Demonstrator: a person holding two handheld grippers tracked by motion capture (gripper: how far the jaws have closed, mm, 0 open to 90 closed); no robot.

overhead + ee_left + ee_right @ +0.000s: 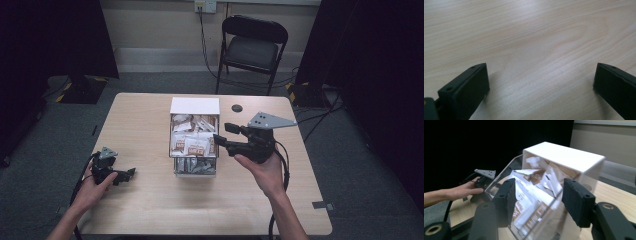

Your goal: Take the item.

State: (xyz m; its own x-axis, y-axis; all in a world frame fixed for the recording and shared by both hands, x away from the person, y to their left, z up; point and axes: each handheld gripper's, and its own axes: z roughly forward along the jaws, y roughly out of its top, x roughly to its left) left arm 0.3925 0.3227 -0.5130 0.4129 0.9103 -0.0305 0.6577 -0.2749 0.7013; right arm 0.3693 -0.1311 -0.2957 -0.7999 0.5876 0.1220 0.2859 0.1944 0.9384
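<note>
A clear plastic bin [194, 131] with a white top [564, 155] stands at the table's middle, full of brown-and-white sachets [190, 142]. My right gripper [226, 134] is held above the table just right of the bin, jaws open and pointing at its side; through the clear wall [506, 173] I see the sachets [534, 192] between its fingers [506, 200]. My left gripper [127, 174] rests low at the table's left front, open, with bare wood [536, 50] between its fingers [471, 90].
The wooden table [140, 120] has a small dark round grommet [237, 108] behind the bin. A black folding chair [252, 47] stands beyond the far edge. The person's left hand [461, 191] with the other gripper appears beyond the bin.
</note>
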